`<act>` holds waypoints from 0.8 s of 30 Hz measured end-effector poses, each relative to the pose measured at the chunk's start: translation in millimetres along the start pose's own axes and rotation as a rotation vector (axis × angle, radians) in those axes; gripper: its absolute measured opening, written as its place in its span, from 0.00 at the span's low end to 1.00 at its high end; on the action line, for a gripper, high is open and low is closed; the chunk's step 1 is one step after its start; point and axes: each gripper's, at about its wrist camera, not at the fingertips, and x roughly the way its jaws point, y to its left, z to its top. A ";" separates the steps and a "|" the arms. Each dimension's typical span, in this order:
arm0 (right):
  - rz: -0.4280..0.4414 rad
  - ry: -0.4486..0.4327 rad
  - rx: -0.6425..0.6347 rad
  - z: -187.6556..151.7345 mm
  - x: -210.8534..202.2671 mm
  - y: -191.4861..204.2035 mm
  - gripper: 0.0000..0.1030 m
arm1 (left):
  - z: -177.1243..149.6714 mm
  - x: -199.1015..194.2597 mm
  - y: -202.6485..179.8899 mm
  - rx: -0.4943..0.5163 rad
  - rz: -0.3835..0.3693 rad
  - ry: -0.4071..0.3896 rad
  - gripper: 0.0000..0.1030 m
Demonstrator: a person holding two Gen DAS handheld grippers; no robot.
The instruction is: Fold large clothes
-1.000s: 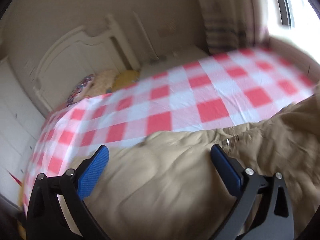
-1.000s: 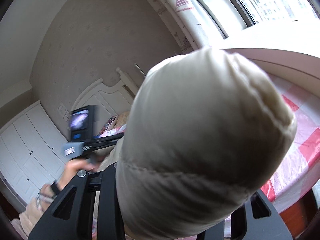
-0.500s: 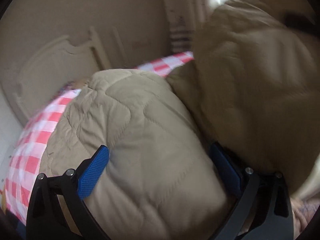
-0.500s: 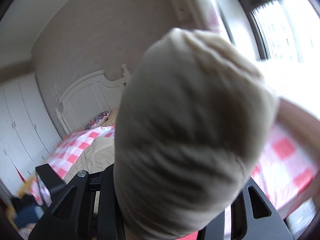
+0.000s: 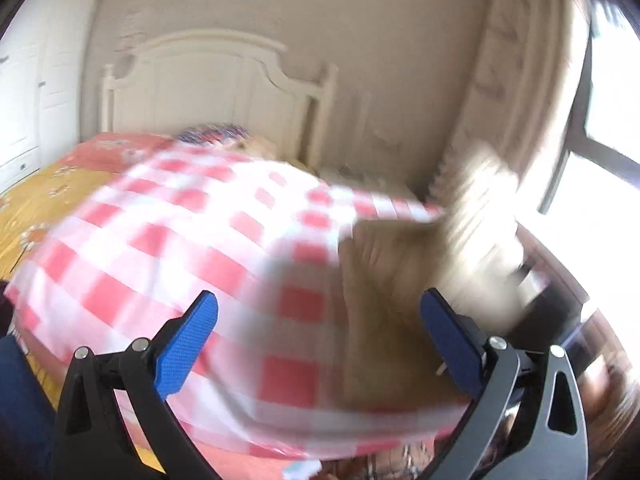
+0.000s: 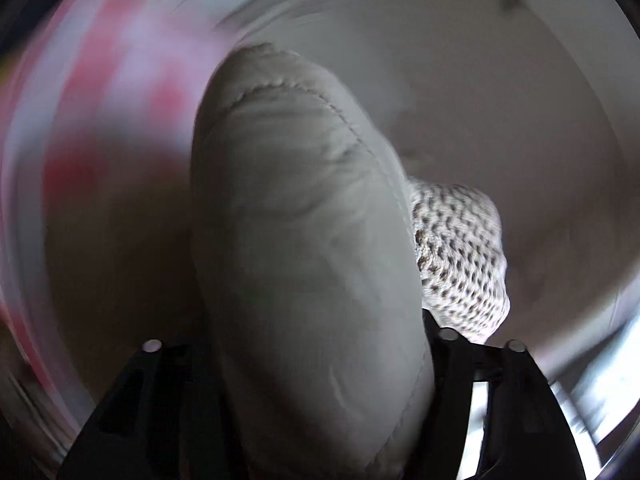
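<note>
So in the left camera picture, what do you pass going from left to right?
Wardrobe → headboard → curtain → window.

The place was a home bedroom. A bed with a white carved headboard (image 5: pixel 212 80) stood against a beige wall, covered by a red-and-white checked sheet (image 5: pixel 192 240). White wardrobe doors (image 5: pixel 24 92) and a curtained window (image 5: pixel 608 120) flanked it.

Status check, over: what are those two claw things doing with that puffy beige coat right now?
Left gripper open, empty, over checked bedspread. Right gripper opening, padded beige coat bulging between its jaws. Heavy blur; nothing visibly in the way.
</note>
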 end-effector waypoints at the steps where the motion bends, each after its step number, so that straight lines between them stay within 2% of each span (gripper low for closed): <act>1: -0.072 -0.019 -0.086 0.7 0.0 24.9 0.59 | 5.6 -2.9 2.3 -0.002 -0.008 -0.012 0.98; 2: -0.108 -0.046 -0.097 1.0 -3.9 33.5 0.59 | 14.0 -5.1 -1.4 0.008 -0.032 -0.021 0.98; 5: -0.065 -0.059 -0.046 -4.6 -6.2 24.9 0.59 | 33.3 4.5 -28.9 0.049 -0.092 -0.026 0.98; 8: -0.059 -0.067 -0.022 -10.7 -7.3 22.5 0.59 | 58.9 46.8 -78.7 0.089 -0.186 0.019 0.98; 10: -0.070 -0.071 -0.028 -12.4 -9.9 25.9 0.59 | 64.4 82.2 -116.1 0.125 -0.225 0.079 0.98; 12: -0.064 -0.070 -0.019 -18.3 -9.9 26.4 0.59 | 72.6 141.1 -150.3 0.265 -0.211 0.234 0.98; 14: -0.075 -0.102 -0.008 -25.6 -16.2 24.9 0.59 | 73.7 182.7 -155.3 0.289 -0.192 0.297 0.98; 15: -0.086 -0.114 -0.008 -25.2 -21.1 24.7 0.60 | 67.9 214.4 -151.7 0.292 -0.128 0.360 0.98; 16: -0.094 -0.130 -0.012 -29.4 -25.0 26.4 0.60 | 60.3 229.3 -149.0 0.295 -0.106 0.402 0.98; 17: -0.084 -0.143 -0.022 -34.2 -29.2 28.6 0.60 | 47.7 250.6 -142.3 0.297 -0.136 0.463 0.98; 18: -0.078 -0.146 -0.030 -38.2 -32.6 30.3 0.60 | 38.9 259.9 -133.9 0.293 -0.187 0.454 0.98; 20: -0.061 -0.157 -0.042 -48.0 -42.1 31.2 0.65 | 26.9 262.7 -115.8 0.262 -0.210 0.370 0.98; 21: -0.050 -0.167 -0.046 -53.3 -48.4 31.4 0.69 | 19.6 262.2 -108.2 0.237 -0.188 0.333 0.98; 22: -0.035 -0.187 -0.044 -61.2 -57.3 30.7 0.79 | 15.1 260.4 -105.0 0.227 -0.164 0.303 0.98; 23: -0.023 -0.206 -0.026 -69.5 -66.7 27.9 0.85 | 9.8 255.0 -101.9 0.231 -0.108 0.249 0.98; 24: 0.013 -0.219 -0.005 -76.1 -74.8 24.0 0.85 | 9.1 251.1 -101.0 0.241 -0.066 0.214 0.98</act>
